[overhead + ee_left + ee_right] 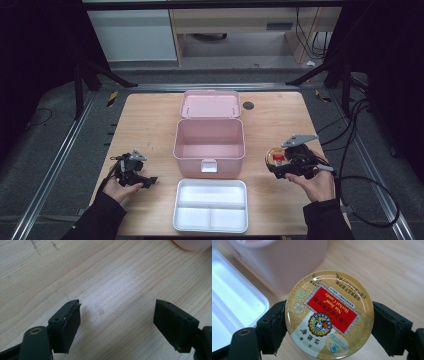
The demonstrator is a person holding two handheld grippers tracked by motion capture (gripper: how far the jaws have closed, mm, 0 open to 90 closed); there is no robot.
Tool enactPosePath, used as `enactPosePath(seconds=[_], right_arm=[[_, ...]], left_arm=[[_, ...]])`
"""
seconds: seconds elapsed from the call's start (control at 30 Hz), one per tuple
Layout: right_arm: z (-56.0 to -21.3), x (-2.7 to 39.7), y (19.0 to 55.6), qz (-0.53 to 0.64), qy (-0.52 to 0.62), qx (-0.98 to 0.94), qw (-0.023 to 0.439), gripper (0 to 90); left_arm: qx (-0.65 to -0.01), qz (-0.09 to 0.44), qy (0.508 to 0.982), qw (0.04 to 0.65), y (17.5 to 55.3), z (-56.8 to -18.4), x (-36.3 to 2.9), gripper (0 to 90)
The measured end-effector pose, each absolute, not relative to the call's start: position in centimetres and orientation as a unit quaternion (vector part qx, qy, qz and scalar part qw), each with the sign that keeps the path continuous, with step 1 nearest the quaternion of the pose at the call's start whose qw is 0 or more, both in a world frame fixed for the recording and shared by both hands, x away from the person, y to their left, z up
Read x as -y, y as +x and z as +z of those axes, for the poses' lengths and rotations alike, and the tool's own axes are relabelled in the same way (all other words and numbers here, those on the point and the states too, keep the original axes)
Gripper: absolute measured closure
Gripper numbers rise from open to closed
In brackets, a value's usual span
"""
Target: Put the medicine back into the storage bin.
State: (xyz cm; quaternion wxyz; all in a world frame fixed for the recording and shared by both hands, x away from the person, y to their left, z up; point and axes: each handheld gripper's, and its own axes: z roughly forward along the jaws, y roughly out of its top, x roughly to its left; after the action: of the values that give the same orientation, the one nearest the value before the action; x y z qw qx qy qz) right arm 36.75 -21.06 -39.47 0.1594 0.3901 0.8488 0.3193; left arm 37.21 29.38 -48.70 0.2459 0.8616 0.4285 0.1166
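Round candy tin [329,315], gold lid with a red label, clamped across its width between the two black jaws of the right gripper [329,326], pads pressed to its rim on both sides, jaws spread wide to take it. Seen from above at about four o'clock on the wooden table [145,125], tin [275,157] held off the tabletop just right of the pink box [209,145], lid facing up and tilted toward the box. Right gripper [281,165] pointed at nine o'clock, gripped from the five o'clock side by the right hand [315,182], cable trailing off the table edge.

Pink box at the table's centre, open and bare inside, hinged lid [210,104] folded back toward twelve o'clock, latch facing six. White tray [210,205] with three compartments just below the box at six o'clock, near the front edge.

Left gripper [150,181] at about eight o'clock, low over the wood, well apart from box and tray, held in the left hand [119,189]. Left gripper [117,322] with jaws spread wide, bare wood grain between them, nothing held; pink corner of the box [192,243] at the top right of that view.
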Motion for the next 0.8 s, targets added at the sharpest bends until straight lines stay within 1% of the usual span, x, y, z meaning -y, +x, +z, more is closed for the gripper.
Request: enactPosePath(seconds=[0.37, 0.8], right_arm=[[-34.9, 18.3, 38.7, 0.354, 0.358, -0.845, 0.182, 20.7], [-32.4, 13.4, 41.4, 0.376, 0.319, -0.852, 0.177, 20.7]], left_arm=[[-0.427, 0.116, 0.864, 0.241, 37.2, -48.9, -29.3, 20.9], [-0.424, 0.114, 0.867, 0.237, 37.3, -49.0, -29.1, 20.6]])
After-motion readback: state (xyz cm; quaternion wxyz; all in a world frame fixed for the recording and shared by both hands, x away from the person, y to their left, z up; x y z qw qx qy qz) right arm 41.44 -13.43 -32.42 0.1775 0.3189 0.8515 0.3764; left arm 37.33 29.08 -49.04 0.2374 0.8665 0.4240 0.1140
